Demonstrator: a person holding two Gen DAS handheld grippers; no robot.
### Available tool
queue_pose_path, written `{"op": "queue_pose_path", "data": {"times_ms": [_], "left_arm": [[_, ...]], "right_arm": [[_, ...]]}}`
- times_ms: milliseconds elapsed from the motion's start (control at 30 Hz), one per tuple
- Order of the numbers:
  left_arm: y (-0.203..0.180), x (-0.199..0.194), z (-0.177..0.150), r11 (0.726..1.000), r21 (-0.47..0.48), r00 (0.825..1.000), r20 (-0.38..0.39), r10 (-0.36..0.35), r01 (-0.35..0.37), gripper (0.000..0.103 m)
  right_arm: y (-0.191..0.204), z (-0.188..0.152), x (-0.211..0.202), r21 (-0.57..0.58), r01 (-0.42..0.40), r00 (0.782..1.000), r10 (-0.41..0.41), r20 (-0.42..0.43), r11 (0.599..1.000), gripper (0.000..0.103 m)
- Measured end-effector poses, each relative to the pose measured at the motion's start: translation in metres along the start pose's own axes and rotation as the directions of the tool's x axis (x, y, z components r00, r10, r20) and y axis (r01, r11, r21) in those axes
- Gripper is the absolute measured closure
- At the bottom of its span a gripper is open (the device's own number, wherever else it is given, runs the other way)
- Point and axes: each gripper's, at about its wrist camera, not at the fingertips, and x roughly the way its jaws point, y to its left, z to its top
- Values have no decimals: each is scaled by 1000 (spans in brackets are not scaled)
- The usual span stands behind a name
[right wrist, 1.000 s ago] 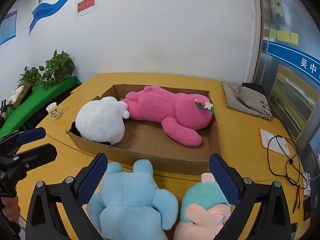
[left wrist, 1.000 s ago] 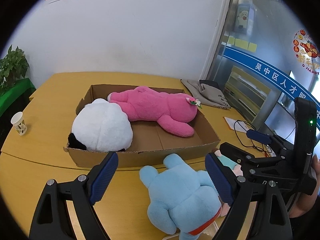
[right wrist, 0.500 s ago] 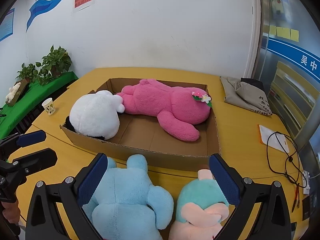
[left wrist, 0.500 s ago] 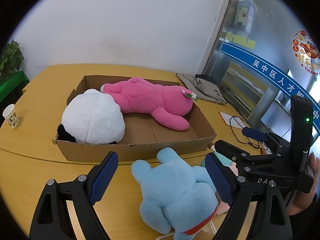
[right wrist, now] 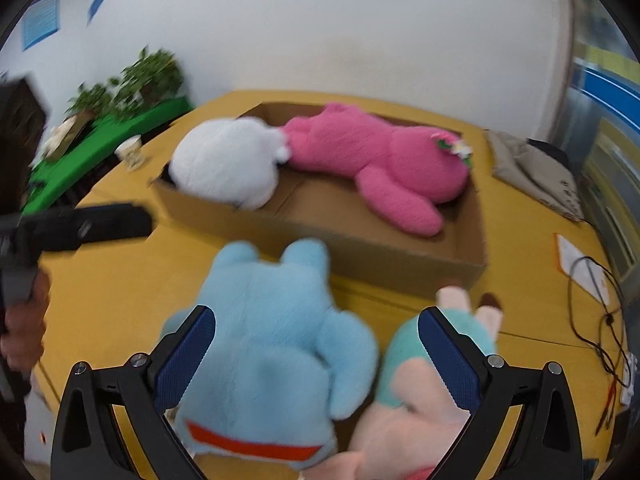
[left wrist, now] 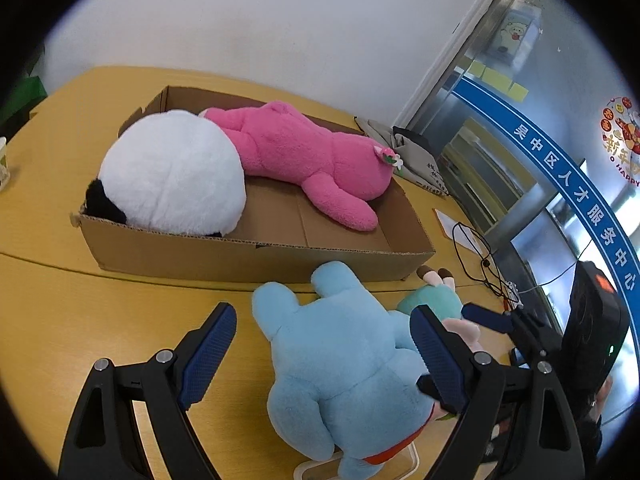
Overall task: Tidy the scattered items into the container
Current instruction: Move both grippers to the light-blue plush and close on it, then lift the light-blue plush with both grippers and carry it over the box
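Left to right on the desk (left wrist: 60, 300): paper cup (right wrist: 131, 152) near the left edge, then the cardboard box (left wrist: 256, 256) mid-desk with the white plush (left wrist: 172, 184) in its left end and the pink plush (left wrist: 304, 160) lying lengthwise along the back wall. Right of the box: folded cloth bag (right wrist: 532, 168), paper and cable (right wrist: 592, 292) by the right edge.

Still out of the box: blue plush (left wrist: 344, 364) touching the box's near wall, ears toward the box, long axis running from the tongs to the box. Teal-pink plush (right wrist: 424, 384) just beside it on the right.

Left tongs (left wrist: 320, 356): wide open, holding nothing, blue plush's body sits between the pads, right pad (left wrist: 438, 364) over its right flank. Right tongs (right wrist: 316, 356): wide open, empty, straddling the seam between both plushes.

Judgement: left is better centred on the blue one; closing across its short axis is the move.

Versus 0.5 s ago: both tongs have come lower and closer, plushes fill more of each view; right wrist view is motion-blurred and rolled. Openings unchanged.
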Motion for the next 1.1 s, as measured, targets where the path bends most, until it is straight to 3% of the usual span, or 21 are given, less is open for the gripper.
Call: {"op": "queue_pose_path", "data": {"times_ms": [133, 300, 467, 567, 667, 900, 1100], "left_arm": [[12, 25, -7, 998, -37, 996, -71, -47, 44, 13], [30, 57, -18, 980, -145, 978, -140, -157, 137, 14], [29, 89, -29, 976, -152, 957, -221, -188, 157, 13], [27, 102, -36, 959, -183, 937, -235, -258, 218, 14], [26, 103, -37, 951, -190, 930, -231, -286, 245, 21], [20, 84, -35, 960, -146, 940, -215, -266, 238, 34], [8, 54, -18, 964, -86, 951, -166, -263, 251, 37]], "right_arm": [[21, -20, 22, -21, -64, 996, 63, -63, 998, 0], [32, -42, 51, -17, -87, 988, 84, -133, 996, 0], [37, -51, 64, -22, -55, 989, 51, -142, 998, 0], [43, -59, 76, -56, -16, 986, 7, -164, 998, 0], [45, -62, 77, -55, 3, 987, -12, -160, 998, 0], [40, -65, 64, 16, -51, 989, 52, -140, 999, 7], [40, -59, 46, 25, -67, 993, 69, -92, 997, 11]]}}
